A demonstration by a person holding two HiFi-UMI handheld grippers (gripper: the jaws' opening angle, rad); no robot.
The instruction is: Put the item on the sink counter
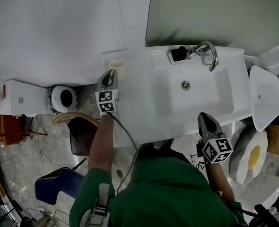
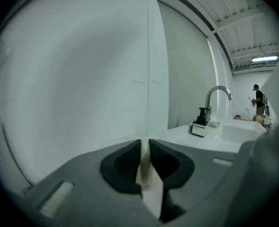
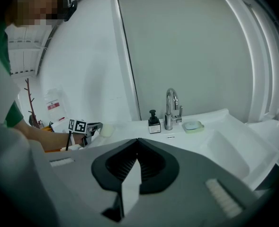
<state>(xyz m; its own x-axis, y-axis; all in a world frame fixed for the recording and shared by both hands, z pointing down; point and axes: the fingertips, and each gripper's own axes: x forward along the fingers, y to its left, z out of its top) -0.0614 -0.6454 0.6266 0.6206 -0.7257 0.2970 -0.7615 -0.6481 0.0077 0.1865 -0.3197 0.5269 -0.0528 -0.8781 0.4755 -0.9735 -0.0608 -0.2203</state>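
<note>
My left gripper (image 2: pixel 145 144) has its jaws clenched on the thin wall of a small cream cup (image 1: pixel 116 66), which shows as a pale strip pinched between the two dark pads. Seen from above, the cup sits over the rear left corner of the white sink counter (image 1: pixel 139 63), close to the wall; I cannot tell whether its base rests on the counter. My right gripper (image 3: pixel 138 142) hangs at the near edge of the counter, in front of the basin (image 1: pixel 192 97), its jaws pressed together with nothing in them. Well to the right of the cup, the soap dispenser (image 3: pixel 154 122) stands just beside the chrome faucet (image 3: pixel 171 109) behind the basin.
</note>
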